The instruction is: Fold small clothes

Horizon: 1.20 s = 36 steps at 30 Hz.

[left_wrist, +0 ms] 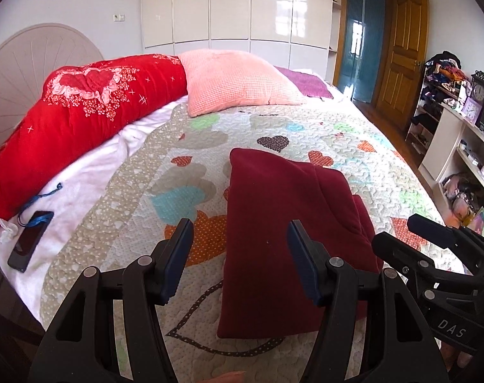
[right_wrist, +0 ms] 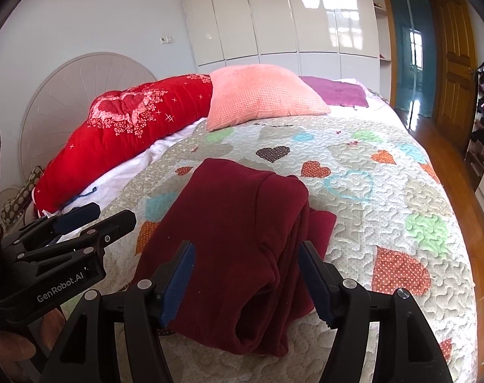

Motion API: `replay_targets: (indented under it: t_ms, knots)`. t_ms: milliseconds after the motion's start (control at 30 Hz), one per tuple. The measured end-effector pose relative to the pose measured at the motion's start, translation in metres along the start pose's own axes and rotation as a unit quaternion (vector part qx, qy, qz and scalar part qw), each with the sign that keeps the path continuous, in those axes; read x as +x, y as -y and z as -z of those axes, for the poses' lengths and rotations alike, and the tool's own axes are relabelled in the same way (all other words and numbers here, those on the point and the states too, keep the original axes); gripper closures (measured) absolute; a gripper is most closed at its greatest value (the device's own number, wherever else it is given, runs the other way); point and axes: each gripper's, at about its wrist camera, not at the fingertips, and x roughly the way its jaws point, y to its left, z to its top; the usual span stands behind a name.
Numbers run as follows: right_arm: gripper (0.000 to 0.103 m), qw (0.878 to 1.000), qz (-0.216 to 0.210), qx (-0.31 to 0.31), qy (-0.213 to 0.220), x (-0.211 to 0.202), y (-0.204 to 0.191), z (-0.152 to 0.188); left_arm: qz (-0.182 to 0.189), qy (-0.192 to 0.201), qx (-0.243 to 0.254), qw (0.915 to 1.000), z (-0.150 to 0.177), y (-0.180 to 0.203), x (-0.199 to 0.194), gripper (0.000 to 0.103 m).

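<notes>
A dark red garment [left_wrist: 283, 223] lies folded into a long rectangle on the heart-patterned quilt [left_wrist: 146, 191]. It also shows in the right wrist view [right_wrist: 235, 233], with layered edges along its right side. My left gripper [left_wrist: 238, 261] is open and empty, held just above the garment's near left edge. My right gripper [right_wrist: 246, 282] is open and empty over the garment's near end. Each gripper shows in the other's view: the right one [left_wrist: 411, 239] at the right, the left one [right_wrist: 101, 217] at the left.
A red quilted roll [left_wrist: 91, 121], a pink pillow [left_wrist: 238, 79] and a purple cloth [left_wrist: 305, 83] lie at the head of the bed. A phone [left_wrist: 31, 239] rests on the white sheet at left. Shelves [left_wrist: 459, 146] and a wooden door [left_wrist: 401, 54] stand at right.
</notes>
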Motion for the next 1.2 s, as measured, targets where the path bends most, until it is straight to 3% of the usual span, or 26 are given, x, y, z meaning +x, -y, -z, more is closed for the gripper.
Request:
replay_targets:
  t_ms: [1200]
  knots:
    - [0.036, 1.000, -0.011, 0.001, -0.019, 0.013, -0.004, 0.000, -0.004, -0.001, 0.005, 1.0000, 0.003, -0.003, 0.009, 0.042]
